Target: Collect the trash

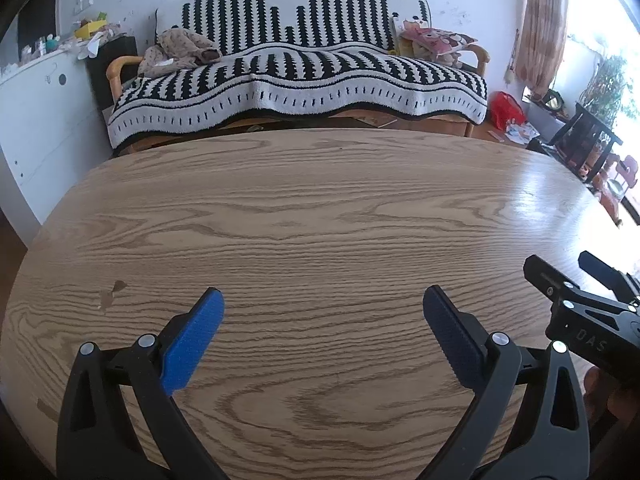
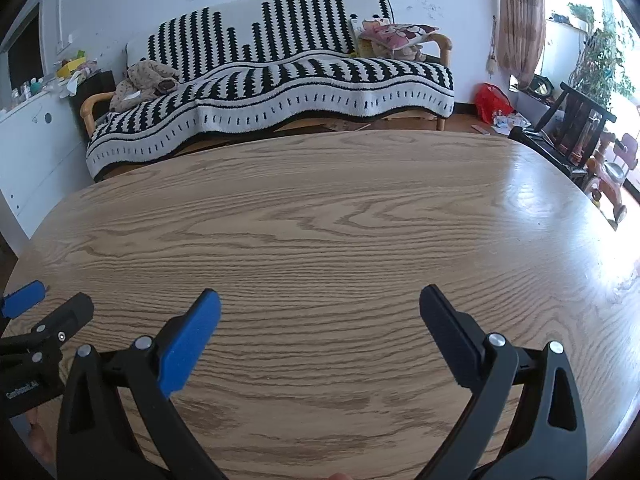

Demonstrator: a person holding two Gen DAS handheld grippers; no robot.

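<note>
Tongs: left tongs (image 1: 323, 300) spread wide, empty | right tongs (image 2: 320, 300) spread wide, empty | pads: ribbed blue | worktop (image 1: 320, 208): oval, glossy oak-grain | side by side.

The right tongs (image 1: 560, 276), seen off to the right of the left tongs in the left wrist view, are showing faint pale letters "DAS" on their black body. In the right wrist view, the left tongs (image 2: 48, 300), off to the left, are carrying small white print on their black frame, too blurred to read surely.
</note>
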